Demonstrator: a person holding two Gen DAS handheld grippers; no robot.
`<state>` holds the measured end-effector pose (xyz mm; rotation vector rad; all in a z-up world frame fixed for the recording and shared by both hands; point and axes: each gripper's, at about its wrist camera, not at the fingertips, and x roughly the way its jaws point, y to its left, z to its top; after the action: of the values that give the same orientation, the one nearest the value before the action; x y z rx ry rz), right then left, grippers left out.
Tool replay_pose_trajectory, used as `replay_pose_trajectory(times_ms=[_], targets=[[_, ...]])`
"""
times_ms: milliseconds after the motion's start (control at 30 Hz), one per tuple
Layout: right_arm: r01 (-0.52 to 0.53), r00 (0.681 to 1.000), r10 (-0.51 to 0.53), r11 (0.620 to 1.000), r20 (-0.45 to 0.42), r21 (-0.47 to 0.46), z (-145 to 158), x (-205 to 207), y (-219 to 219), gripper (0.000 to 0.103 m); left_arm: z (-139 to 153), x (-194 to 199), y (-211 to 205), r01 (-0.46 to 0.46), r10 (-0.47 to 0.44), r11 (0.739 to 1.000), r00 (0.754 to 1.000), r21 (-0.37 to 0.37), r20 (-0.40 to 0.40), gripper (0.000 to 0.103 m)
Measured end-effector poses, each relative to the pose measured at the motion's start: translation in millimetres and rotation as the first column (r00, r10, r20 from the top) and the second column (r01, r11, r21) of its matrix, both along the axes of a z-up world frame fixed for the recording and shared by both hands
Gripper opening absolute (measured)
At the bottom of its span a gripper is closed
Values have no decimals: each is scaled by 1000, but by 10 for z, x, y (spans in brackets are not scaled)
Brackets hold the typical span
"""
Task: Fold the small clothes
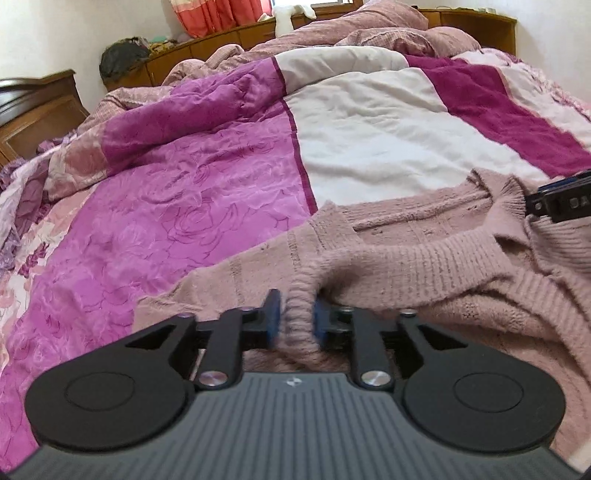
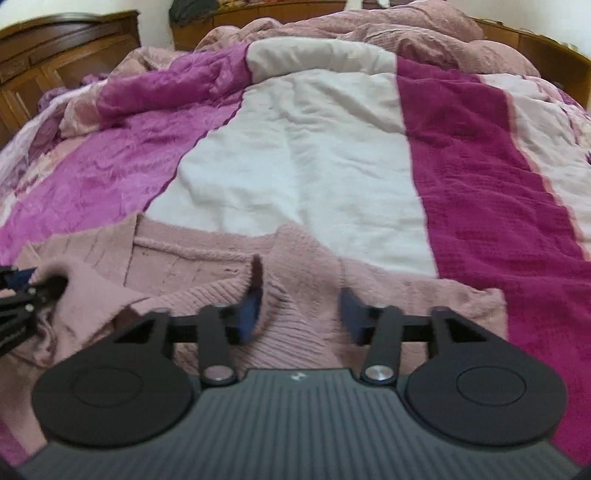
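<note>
1. A dusty-pink knitted sweater [image 1: 406, 258] lies rumpled on the near part of a bed, spread over a quilt [image 1: 192, 192] of magenta, white and deep-crimson panels.

2. The left tongs [image 1: 295, 317] are clamped on a ribbed fold of the sweater, the knit bunched tight between the blue-padded fingers [image 1: 272, 314] and pulled up into a ridge.

3. The right tongs [image 2: 301, 314] stand apart, jaws wide, poised over another part of the sweater [image 2: 295, 266]; a raised ribbed edge sits against the left-hand finger [image 2: 249, 314], but nothing is pinched between the two.

4. Each tool shows in the other's view: the right tongs at the right edge of the left wrist camera, beside the sweater's ribbed trim, and the left tongs [image 2: 18, 291] at the left edge of the right wrist camera (dark parts buried in pink knit).

5. Behind the quilt, a mauve blanket [image 1: 369, 33] is heaped by a wooden headboard [image 1: 476, 26]; orange curtains [image 1: 214, 14] hang at the window.
</note>
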<state>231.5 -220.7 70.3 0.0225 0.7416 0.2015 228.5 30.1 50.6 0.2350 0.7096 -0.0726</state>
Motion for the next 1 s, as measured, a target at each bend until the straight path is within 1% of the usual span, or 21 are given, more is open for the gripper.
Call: replay_pose_trajectory(times_ms=[33,100,133,300,367,433,533,667,767,900,1000], targets=[[-5,1000,5,1000,11,5,60,-44,-29,55,48,-35,52,-4,4,1000,1000,-14,-1,48],[-14,999,14,1000,34,8,168,-188,-102,55,161,-155,138,-5,6,999,1000,-39,6,60],[-22,999,21,1000,40,7,221,-271,-133,55,214,-217,179,-2,2,999,1000,-49,9,63],[-98,994,99,995,52,-7,383,-660,-209,55,425,-531,384,21,-21,996,1000,-91,3,65],[-139,989,140,990,54,-14,411,-819,-192,55,460,-640,404,43,-44,996,999,-84,-9,65],[-184,981,186,982,48,-27,414,-962,-152,55,466,-744,379,79,-80,995,997,-60,-12,65],[-249,967,251,967,36,-57,393,-1151,-83,55,425,-843,292,146,-146,989,989,-8,-21,65],[-319,945,325,940,31,-118,358,-1343,-2,55,305,-866,176,203,-202,979,978,25,-42,65],[-366,928,372,917,9,-159,304,-1403,49,56,211,-833,109,215,-213,975,976,50,-52,65],[-384,919,395,894,-1,-230,217,-1411,133,55,115,-748,87,204,-200,977,978,67,-62,65],[-397,913,407,886,-9,-240,140,-1354,182,55,60,-691,88,195,-191,978,980,78,-63,65]])
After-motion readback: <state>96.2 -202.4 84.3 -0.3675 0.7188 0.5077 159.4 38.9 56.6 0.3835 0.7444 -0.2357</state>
